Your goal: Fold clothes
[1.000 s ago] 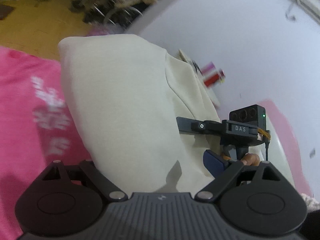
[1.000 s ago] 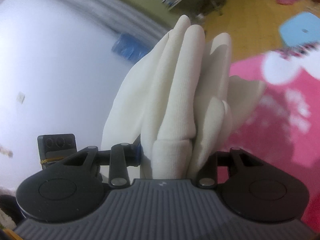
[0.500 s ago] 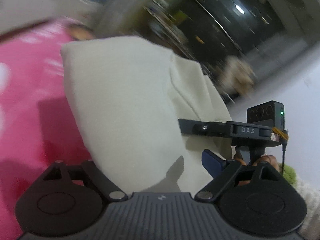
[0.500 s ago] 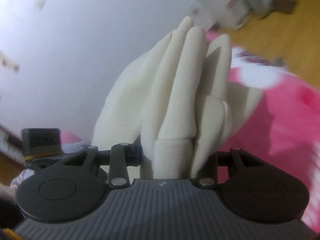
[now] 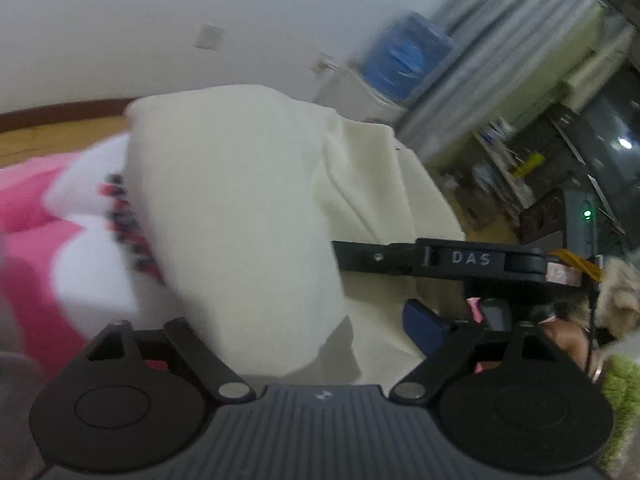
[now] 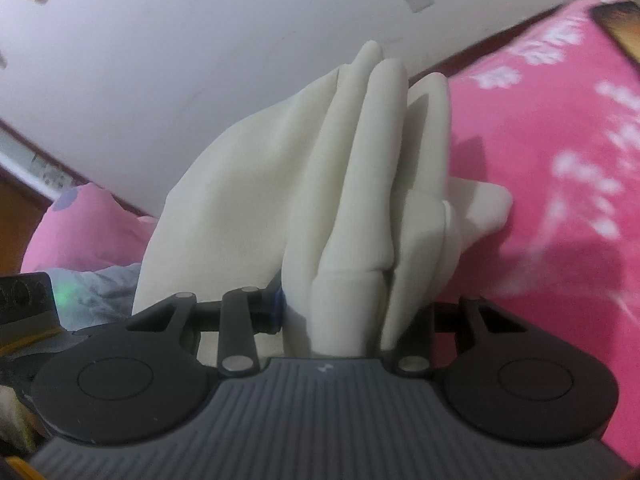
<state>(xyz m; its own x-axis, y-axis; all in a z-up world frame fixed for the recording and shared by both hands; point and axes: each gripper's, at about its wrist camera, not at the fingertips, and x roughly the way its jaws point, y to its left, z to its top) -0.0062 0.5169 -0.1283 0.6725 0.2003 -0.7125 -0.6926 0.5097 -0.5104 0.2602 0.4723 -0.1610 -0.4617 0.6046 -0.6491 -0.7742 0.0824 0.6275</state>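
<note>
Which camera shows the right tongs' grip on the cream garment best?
The left wrist view: it shows the right tongs side-on against the cream garment. In the right wrist view, bunched folds hide the contact.

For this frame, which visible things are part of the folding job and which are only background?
Part of the job:
cream garment, bunched in folds
left hand-held gripper, shut on it
right hand-held gripper, shut on it

Background:
pink blanket
blue water bottle
wall
cluttered shelves
</note>
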